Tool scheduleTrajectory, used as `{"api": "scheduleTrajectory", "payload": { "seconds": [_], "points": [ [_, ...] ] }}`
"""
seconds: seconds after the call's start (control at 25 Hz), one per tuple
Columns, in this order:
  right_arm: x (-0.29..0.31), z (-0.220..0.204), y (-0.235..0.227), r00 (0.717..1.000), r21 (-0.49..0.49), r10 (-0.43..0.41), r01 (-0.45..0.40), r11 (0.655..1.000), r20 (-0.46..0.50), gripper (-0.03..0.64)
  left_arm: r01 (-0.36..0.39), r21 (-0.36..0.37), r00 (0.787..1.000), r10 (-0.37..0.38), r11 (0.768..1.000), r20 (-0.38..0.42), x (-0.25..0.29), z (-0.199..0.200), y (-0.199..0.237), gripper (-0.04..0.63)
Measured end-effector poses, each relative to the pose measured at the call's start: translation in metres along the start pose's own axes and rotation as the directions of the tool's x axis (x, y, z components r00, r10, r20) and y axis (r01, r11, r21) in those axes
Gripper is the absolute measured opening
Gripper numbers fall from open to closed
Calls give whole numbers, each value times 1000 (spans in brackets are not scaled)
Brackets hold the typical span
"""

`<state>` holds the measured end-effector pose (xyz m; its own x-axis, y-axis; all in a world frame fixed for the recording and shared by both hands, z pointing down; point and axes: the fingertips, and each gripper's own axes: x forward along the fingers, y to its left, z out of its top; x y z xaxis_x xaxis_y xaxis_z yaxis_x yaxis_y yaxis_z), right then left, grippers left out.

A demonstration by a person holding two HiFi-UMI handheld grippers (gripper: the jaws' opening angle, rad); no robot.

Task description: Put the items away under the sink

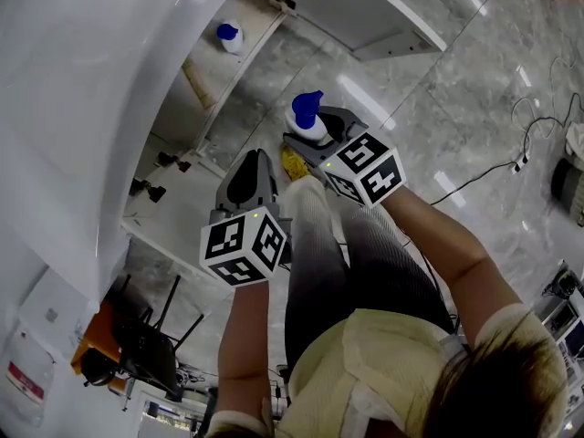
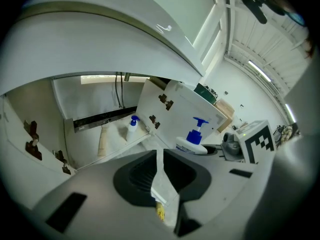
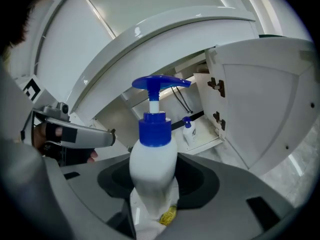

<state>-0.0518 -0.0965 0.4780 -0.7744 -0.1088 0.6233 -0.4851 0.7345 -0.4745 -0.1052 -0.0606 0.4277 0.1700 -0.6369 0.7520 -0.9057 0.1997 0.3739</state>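
Standing at upper left, inside the open cabinet (image 1: 254, 42): small bottle (image 1: 228, 35), blue cap. Centre: left gripper (image 2: 160, 153), jaws together, nothing between them. Just right: right gripper (image 1: 323, 133), jaws wide, clamped on pump bottle (image 3: 152, 164), white with blue head, upright, outside the cabinet, over the floor (image 1: 411, 89).

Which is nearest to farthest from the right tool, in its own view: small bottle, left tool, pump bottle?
1. pump bottle, gripped, centre.
2. left tool, alongside at left.
3. small bottle, inside the cabinet, right of centre.
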Motion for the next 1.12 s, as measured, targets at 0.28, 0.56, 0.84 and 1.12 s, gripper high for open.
{"api": "scheduleTrajectory", "payload": {
  "seconds": [0.28, 0.56, 0.84, 1.12],
  "points": [
    [29, -14, -15, 1000, -57, -4, 2, 998, -31, 218, -14, -30, 1000, 14, 999, -15, 17, -7, 19, 74],
    [61, -23, -38, 999, -86, -13, 10, 996, -35, 218, -50, -38, 999, 50, 998, -5, 45, -11, 37, 74],
    [95, -22, -51, 1000, -97, -8, 6, 995, -21, 218, -99, -44, 995, 98, 994, -11, 69, -19, 54, 74],
    [129, -26, -61, 1000, -139, 9, -12, 990, -24, 218, -139, -69, 990, 138, 988, -6, 94, -22, 67, 74]
  ]
}}
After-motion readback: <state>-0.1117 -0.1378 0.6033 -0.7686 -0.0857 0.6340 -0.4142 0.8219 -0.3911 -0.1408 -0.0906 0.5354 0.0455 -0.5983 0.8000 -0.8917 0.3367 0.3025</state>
